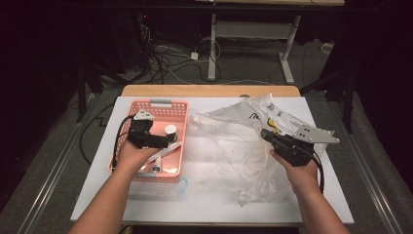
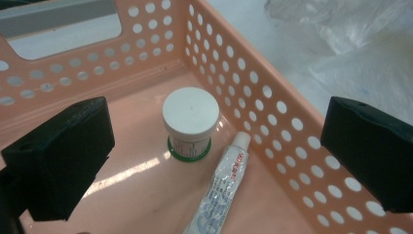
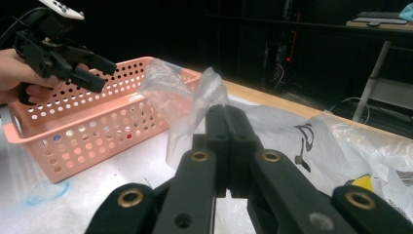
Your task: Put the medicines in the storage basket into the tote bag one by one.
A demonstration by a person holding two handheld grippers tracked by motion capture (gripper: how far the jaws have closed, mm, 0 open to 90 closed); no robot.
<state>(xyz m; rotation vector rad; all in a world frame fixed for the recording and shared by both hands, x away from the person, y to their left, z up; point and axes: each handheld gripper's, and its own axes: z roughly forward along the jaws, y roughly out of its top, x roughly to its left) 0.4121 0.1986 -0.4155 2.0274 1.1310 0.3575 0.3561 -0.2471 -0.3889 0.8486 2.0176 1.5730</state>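
Black pads of the open left claw (image 2: 214, 146) hover over a jar (image 2: 190, 122) and tube (image 2: 225, 187) in the pink basket (image 2: 272, 112), where a crooked descent could topple the jar, while the right claw (image 3: 228, 141) pinches the plastic bag (image 3: 195, 105) shut.

A dark room with grey carpet (image 1: 58, 146), tangled floor cables (image 1: 165, 58) and a white-legged desk (image 1: 253, 34) beyond the table (image 1: 209, 90)

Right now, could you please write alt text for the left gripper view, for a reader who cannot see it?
The left gripper, its two black jaws wide apart, hovers over a pink perforated basket. On the basket floor stands a small white-lidded jar, with a white tube lying just beside it. Crumpled clear plastic lies on the white table beyond the basket wall.
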